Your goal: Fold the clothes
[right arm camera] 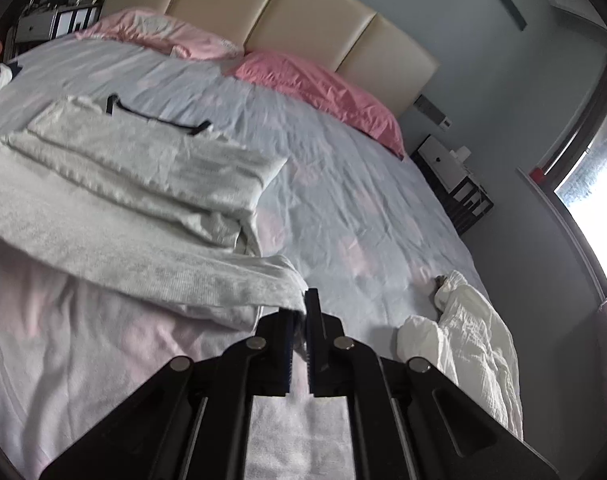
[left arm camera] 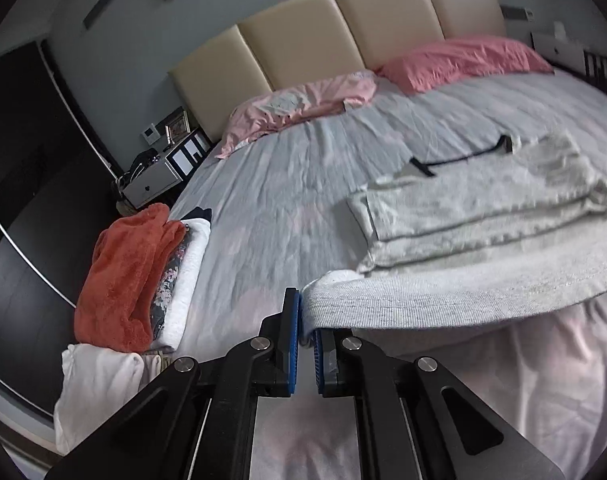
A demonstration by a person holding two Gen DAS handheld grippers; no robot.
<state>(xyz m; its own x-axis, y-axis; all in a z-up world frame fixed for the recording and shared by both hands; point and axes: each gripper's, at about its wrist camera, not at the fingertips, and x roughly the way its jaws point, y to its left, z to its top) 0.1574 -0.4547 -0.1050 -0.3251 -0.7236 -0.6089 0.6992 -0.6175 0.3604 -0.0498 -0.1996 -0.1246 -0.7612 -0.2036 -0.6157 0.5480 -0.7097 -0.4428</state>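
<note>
the bed (left arm camera: 287, 200) carried most of the job: a stack of folded clothes (left arm camera: 131, 276) sat at its left edge, a crumpled white garment (right arm camera: 463, 344) waited unfolded on the right. the grey sweater (left arm camera: 483, 216) lay mid-bed, sleeves already tucked in, near hem raised. left gripper (left arm camera: 306, 332) was clamped on the hem's left corner, right gripper (right arm camera: 301, 328) pinched the right corner. the final fold looked left to do.
</note>
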